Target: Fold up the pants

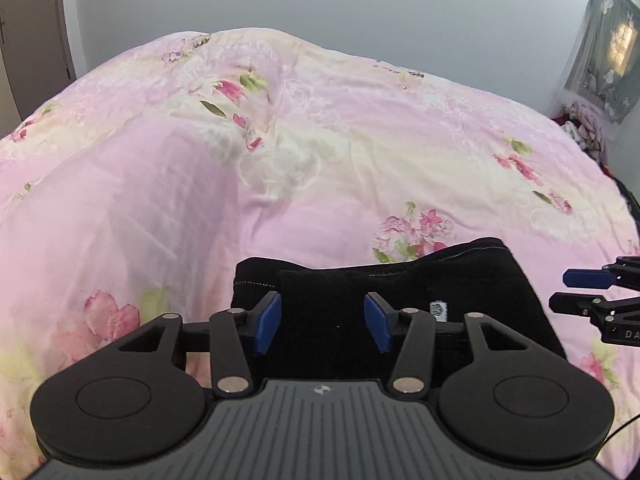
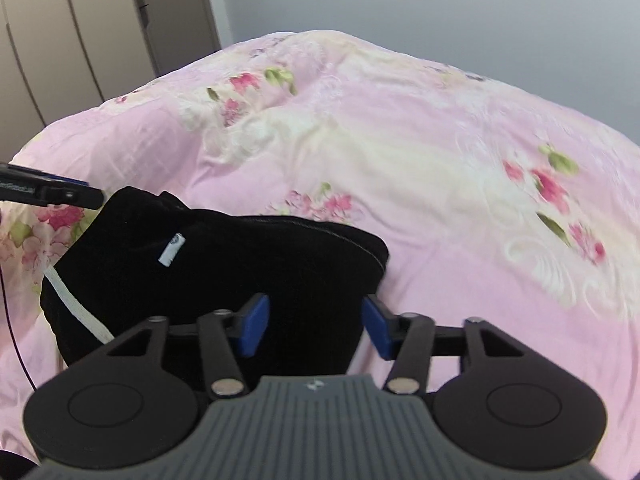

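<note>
Black pants lie folded into a compact bundle on the pink floral bedspread. They also show in the right wrist view, with a white label and a white drawstring at their left edge. My left gripper is open and empty, just above the bundle's near left part. My right gripper is open and empty over the bundle's near right corner. The right gripper also shows in the left wrist view at the far right. The left gripper's fingertip shows at the left of the right wrist view.
The bedspread covers the whole bed and is lumpy at the far side. Wardrobe doors stand at the back left. A curtain and a heap of clothes are at the far right. A thin cable hangs at the left.
</note>
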Tool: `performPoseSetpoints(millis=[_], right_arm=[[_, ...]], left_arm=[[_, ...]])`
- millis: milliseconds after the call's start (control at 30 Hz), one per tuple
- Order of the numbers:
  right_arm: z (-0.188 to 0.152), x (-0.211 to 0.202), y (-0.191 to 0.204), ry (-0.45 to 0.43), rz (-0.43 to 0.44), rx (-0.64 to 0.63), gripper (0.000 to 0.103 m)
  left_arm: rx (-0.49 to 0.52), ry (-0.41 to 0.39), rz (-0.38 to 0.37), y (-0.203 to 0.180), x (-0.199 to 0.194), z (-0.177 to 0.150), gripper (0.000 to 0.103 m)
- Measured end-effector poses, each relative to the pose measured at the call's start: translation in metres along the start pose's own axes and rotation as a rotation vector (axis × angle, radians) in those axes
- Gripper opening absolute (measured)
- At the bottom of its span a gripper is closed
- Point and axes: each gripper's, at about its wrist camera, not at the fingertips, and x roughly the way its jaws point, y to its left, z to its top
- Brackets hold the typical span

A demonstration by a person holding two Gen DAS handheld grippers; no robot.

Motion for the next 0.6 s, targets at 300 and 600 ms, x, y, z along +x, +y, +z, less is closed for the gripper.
performPoseSetpoints(millis=[300,600], right_arm=[[0.001,0.071,-0.007,0.079,-0.012,0.038,0.032],[0.001,0.067,0.002,0.059,-0.04,0.01,0.033]], left_arm=[[-0.123,0.098,0.029,0.03,0.057,-0.012,0.05],[-0.132,0.084,0.073,0.019,0.042,-0.014,0.051]])
